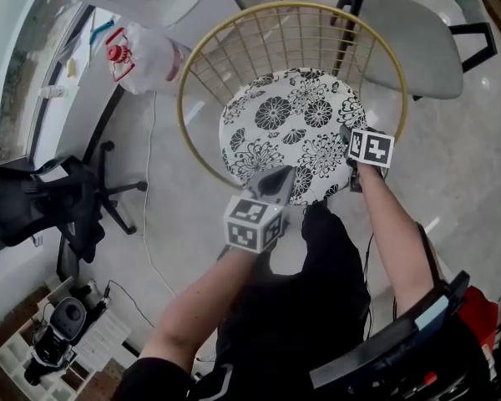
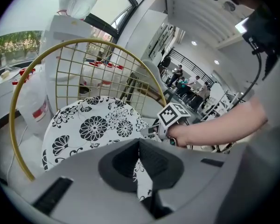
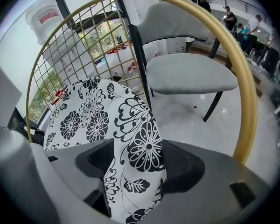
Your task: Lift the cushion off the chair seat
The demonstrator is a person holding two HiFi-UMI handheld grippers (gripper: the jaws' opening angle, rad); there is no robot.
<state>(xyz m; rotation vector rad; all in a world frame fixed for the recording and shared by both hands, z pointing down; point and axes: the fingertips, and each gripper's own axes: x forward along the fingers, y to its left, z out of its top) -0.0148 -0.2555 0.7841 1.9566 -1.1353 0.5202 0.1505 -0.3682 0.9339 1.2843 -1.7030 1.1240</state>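
Observation:
A round white cushion point(image 1: 292, 132) with black flowers lies in the gold wire chair point(image 1: 192, 65). My left gripper point(image 1: 277, 189) is shut on the cushion's near edge. My right gripper point(image 1: 351, 159) is shut on its right edge. In the left gripper view the cushion point(image 2: 93, 125) spreads ahead, with a fold pinched between the jaws of my left gripper point(image 2: 141, 171). In the right gripper view the cushion point(image 3: 98, 120) edge stands upright between the jaws of my right gripper point(image 3: 135, 164). The gold chair rim point(image 3: 224, 45) arcs above it.
A grey padded chair point(image 1: 409, 44) stands behind the wire chair on the right. A black office chair point(image 1: 58, 199) is at the left, near a white bag with red print point(image 1: 142, 57). Shelving with gear point(image 1: 58, 332) sits at the lower left.

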